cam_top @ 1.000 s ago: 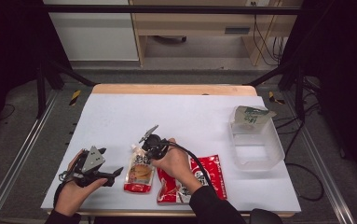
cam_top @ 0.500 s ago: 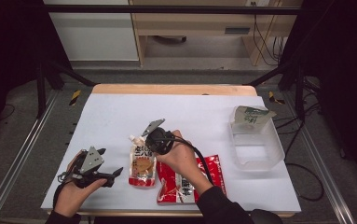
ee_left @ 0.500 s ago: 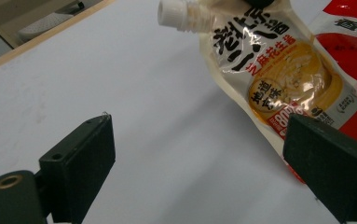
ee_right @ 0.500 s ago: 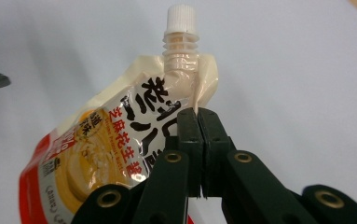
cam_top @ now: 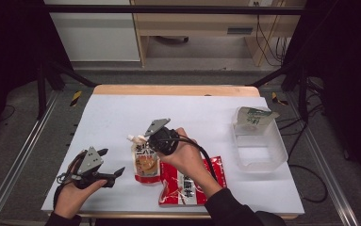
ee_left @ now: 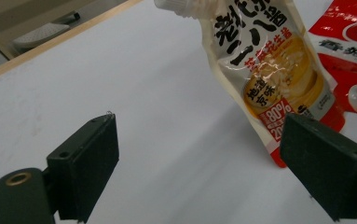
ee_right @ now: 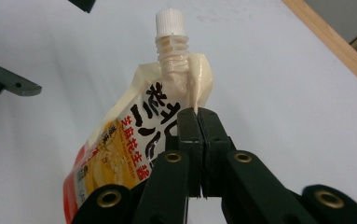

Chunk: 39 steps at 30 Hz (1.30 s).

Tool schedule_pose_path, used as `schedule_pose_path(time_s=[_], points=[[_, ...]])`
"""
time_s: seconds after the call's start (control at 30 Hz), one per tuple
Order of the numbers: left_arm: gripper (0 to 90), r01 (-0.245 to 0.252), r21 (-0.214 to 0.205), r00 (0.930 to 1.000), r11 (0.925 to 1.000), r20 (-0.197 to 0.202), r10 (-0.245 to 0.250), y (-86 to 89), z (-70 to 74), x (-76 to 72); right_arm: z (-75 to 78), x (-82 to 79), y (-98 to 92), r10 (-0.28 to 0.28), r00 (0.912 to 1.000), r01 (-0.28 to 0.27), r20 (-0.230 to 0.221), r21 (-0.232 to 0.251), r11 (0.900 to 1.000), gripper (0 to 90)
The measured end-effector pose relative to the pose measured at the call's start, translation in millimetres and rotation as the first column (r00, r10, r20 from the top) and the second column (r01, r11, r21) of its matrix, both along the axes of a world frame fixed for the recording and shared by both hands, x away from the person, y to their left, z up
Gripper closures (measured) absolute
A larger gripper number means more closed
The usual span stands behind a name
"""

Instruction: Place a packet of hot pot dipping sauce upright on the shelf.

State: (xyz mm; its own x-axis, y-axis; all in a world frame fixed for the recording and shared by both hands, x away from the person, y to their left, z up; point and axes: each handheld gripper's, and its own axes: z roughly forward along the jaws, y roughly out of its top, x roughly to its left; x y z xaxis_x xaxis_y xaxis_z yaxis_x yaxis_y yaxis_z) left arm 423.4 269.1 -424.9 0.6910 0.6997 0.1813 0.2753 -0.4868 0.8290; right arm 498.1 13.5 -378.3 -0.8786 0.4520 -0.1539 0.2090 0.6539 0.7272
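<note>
Spout pouch (cam_top: 144,159) left of, overlapping flat packet (cam_top: 190,182) – tub (cam_top: 257,147) far right, carton (cam_top: 251,117) inside.

White-topped table (cam_top: 121,117) with wooden far edge; grey floor (cam_top: 18,155); pale wooden desk (cam_top: 192,23) behind; dark surroundings.

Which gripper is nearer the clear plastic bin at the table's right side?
Right. The right gripper, shut on the spouted pouch, sits mid-table, left of the clear bin. The left gripper is open near the table's front left corner, farther away.
</note>
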Motion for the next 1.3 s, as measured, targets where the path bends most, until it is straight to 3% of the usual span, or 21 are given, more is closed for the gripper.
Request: schedule_pose_path(time_s=[0.1,0.23,0.5,0.73,0.87,1.0,1.13,1.3], points=[[14.8,0.023,0.002,0.9997,0.9997,0.011,-0.023,-1.1,9.3,3.8,5.9,-3.3,-2.8,0.016,0.9997,-0.016,0.02,0.003,0.9999,89.9],[19.1,0.051,-0.037,0.9984,0.998,0.028,-0.05,-1.8,26.9,13.8,12.5,-6.1,-7.5,0.028,0.9988,-0.028,0.04,0.01,0.9995,90.0],[25.7,0.129,-0.017,0.991,0.9915,0.039,-0.128,-16.9,49.4,30.3,16.7,-8.0,-10.2,0.05,0.9969,-0.052,0.061,0.018,0.9985,89.9],[35.1,0.175,-0.024,0.9844,0.9843,0.027,-0.174,-28.4,52.1,36.5,17.8,-8.4,-16.8,0.057,0.9955,-0.06,0.076,0.035,0.9976,89.9],[36.1,0.197,-0.02,0.9804,0.9802,0.009,-0.197,-33.3,50.6,43.5,18.7,-9.9,-20.6,0.06,0.9948,-0.064,0.082,0.055,0.9964,89.9],[36.9,0.21,-0.023,0.9775,0.9774,0.016,-0.21,-34.8,53.2,47.9,19.7,-10.8,-22.1,0.059,0.9946,-0.064,0.086,0.054,0.9965,89.9],[38.7,0.212,-0.049,0.9773,0.9761,0.013,-0.211,-34.8,55.3,52.1,20.6,-12.8,-23.4,0.058,0.995,-0.062,0.082,0.053,0.9966,89.9],[39.9,0.241,-0.046,0.9702,0.9694,-0.01,-0.242,-35.7,57.3,57.7,23.0,-17.3,-24.1,0.068,0.9939,-0.073,0.087,0.049,0.9961,89.9]])
